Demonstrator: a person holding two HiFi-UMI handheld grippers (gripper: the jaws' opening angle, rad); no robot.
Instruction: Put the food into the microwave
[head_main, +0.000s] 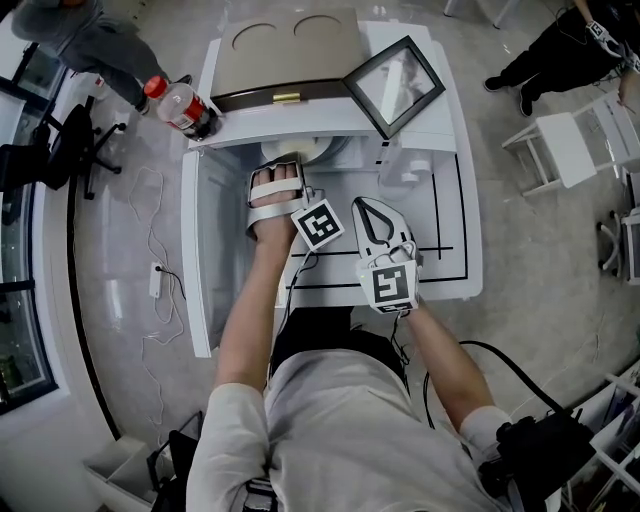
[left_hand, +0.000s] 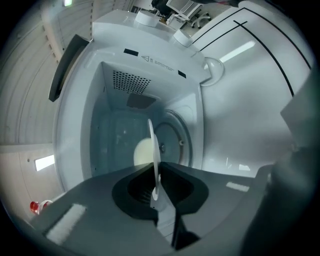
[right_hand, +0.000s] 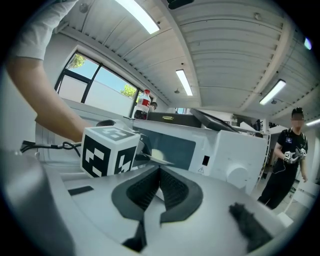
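Observation:
The white microwave (head_main: 285, 60) stands at the table's far edge with its door (head_main: 398, 80) swung open to the right. My left gripper (head_main: 285, 170) is at the mouth of the cavity, shut on the rim of a white plate (head_main: 300, 152). In the left gripper view the plate (left_hand: 155, 150) stands edge-on between the jaws of the left gripper (left_hand: 156, 192). A pale round piece of food (left_hand: 142, 152) lies on the plate, and the turntable (left_hand: 177, 135) shows behind it. My right gripper (head_main: 366, 208) hovers over the table to the right, shut and empty, as the right gripper view (right_hand: 160, 170) shows.
A red-capped bottle (head_main: 182, 106) stands left of the microwave. The white table (head_main: 445, 200) has black lines on its top. A person in black (right_hand: 287, 160) stands off to the right. Chairs (head_main: 575, 140) and cables (head_main: 155, 275) are on the floor around.

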